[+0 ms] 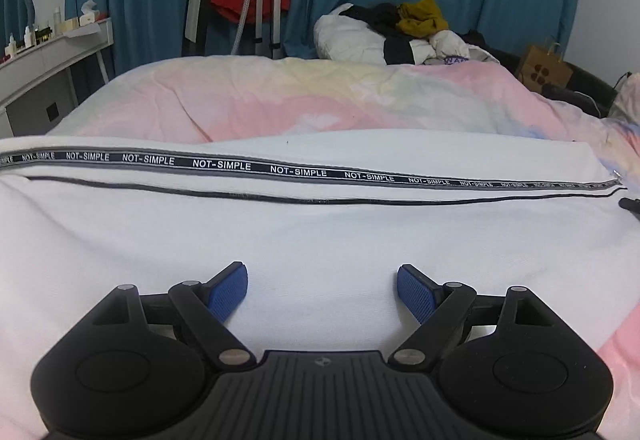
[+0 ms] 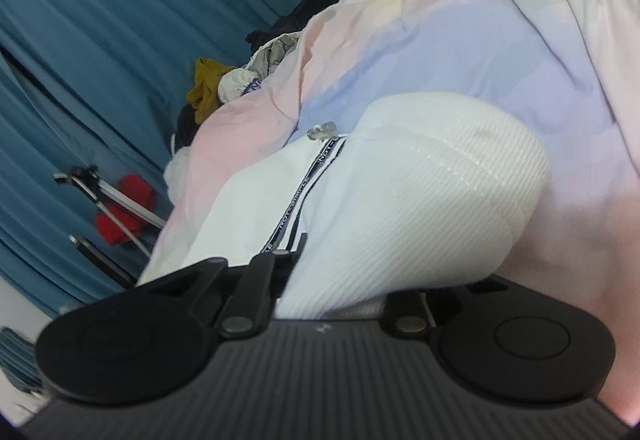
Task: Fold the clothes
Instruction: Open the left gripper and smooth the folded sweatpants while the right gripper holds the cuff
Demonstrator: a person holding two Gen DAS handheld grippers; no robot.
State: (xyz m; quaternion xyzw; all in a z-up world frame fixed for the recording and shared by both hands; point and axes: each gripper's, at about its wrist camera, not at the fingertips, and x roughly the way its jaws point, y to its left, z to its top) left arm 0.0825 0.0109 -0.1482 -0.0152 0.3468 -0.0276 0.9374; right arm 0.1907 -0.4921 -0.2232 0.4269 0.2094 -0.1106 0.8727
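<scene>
One white jacket (image 1: 320, 240) lies spread on the pastel duvet (image 1: 280, 100). My left gripper (image 1: 322, 290) hovers over the jacket, jaws wide, gripping nothing. My right gripper (image 2: 332, 300) is pinched narrow on the jacket's ribbed hem (image 2: 420, 220). One clothes pile (image 1: 400, 32) sits beyond the jacket.

A black tape (image 1: 280, 170) runs along the white garment (image 1: 320, 240) spread on the bed, and it carries the words "NOT-SIMPLE" in white capitals, repeated end to end along its whole length. In the right wrist view the same tape (image 2: 298, 196) shows on the bunched white fabric, its letters too small and blurred to read. Purple letters on a crumpled white item (image 1: 456, 60) in the clothes pile cannot be made out.
</scene>
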